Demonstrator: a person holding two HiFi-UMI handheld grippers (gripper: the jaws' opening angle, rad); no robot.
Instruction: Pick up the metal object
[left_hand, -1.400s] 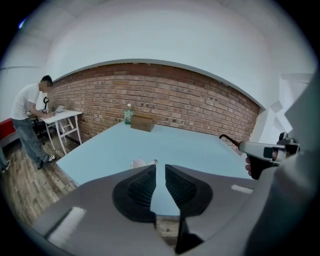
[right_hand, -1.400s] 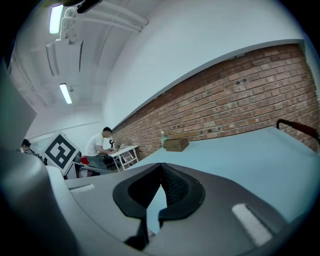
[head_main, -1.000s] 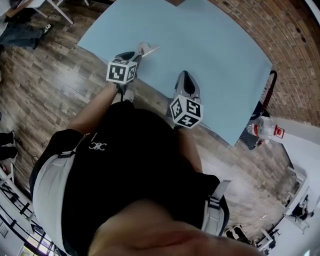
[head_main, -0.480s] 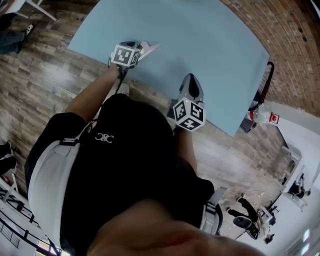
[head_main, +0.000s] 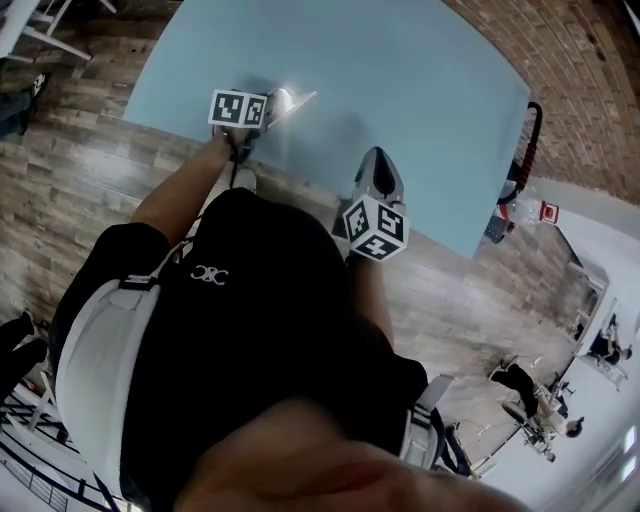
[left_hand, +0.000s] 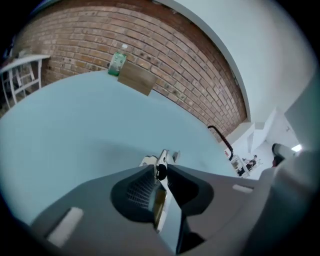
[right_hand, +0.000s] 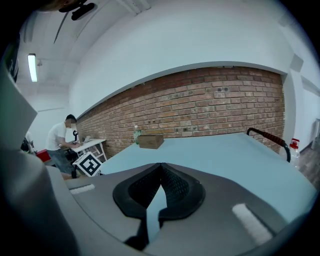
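One metal object (head_main: 284, 99), flat and shiny, with a thin end pointing to the person's right, is near the front edge of the light-blue bench (head_main: 400, 70), toward its left side. In the left gripper view it (left_hand: 163, 157) stands on edge between the jaws of the left gripper (left_hand: 160, 170), its far end jutting out past their tips and a small black round part showing right at the tips. The jaws are closing, and their tips already lie against the two sides of the piece. Whether it touches the bench top I cannot tell. From the head view the left gripper (head_main: 266, 108) reaches in from the bench's front edge.

Further right along that edge, well apart, the right gripper (head_main: 377, 160) hangs over the bench. Its jaws (right_hand: 160, 166) are together at the tips with nothing between them.

At the far end of the bench, against the brick wall (left_hand: 165, 55), a bottle with a green label (left_hand: 117, 62) stands just beside a brown box (left_hand: 136, 78). A black curved bar (head_main: 525, 150) rises at the bench's right end, and a clear bottle with a red label (head_main: 530, 211) stands on a white surface near it. A person (right_hand: 62, 144) sits at a white desk beyond the bench. Wood-plank floor (head_main: 60, 200) surrounds it.
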